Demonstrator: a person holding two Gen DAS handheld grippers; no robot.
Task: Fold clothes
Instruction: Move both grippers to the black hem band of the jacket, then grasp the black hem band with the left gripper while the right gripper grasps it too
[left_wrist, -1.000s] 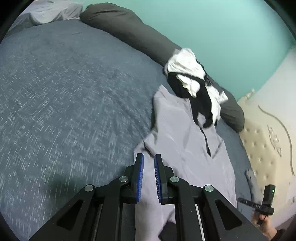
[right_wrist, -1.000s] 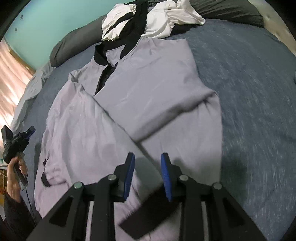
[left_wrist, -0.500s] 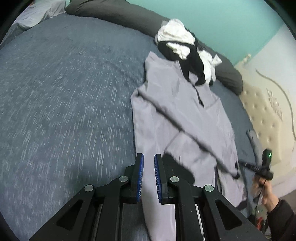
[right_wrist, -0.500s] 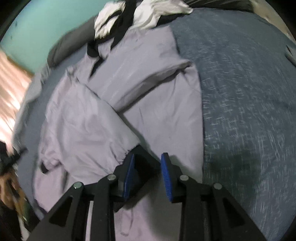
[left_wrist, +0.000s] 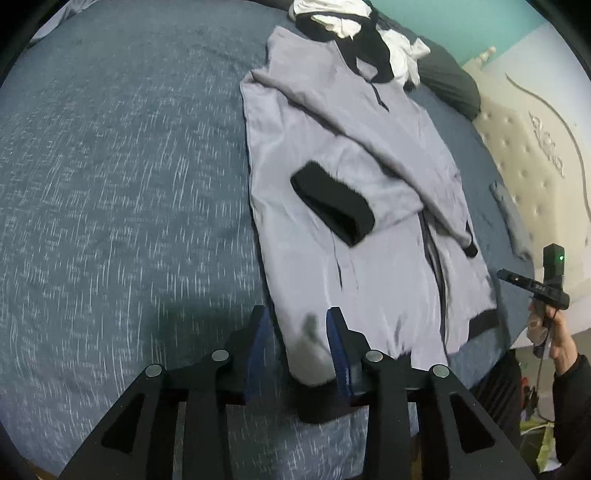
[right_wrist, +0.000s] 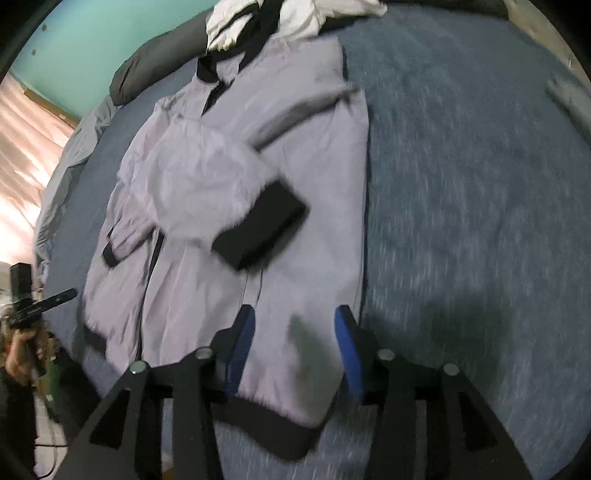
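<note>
Looking at that thin lilac-grey jacket with black ribbed cuffs, spread flat on the blue-grey bedspread running toward 12 o'clock: it looks light, floppy and slippery. Left gripper and right gripper both gape wide, empty, over the hem. I'd pinch the black hem band at 6 o'clock.

Blue-grey bed carries lavender jacket, black-and-white clothes, dark pillow.

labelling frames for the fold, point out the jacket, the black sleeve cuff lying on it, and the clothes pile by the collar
lavender jacket (left_wrist: 373, 280): left wrist view, on the front panel.
black sleeve cuff (right_wrist: 258, 225): right wrist view, middle of the cuff.
black and white clothes pile (left_wrist: 400, 55): left wrist view, on a white garment.
</note>
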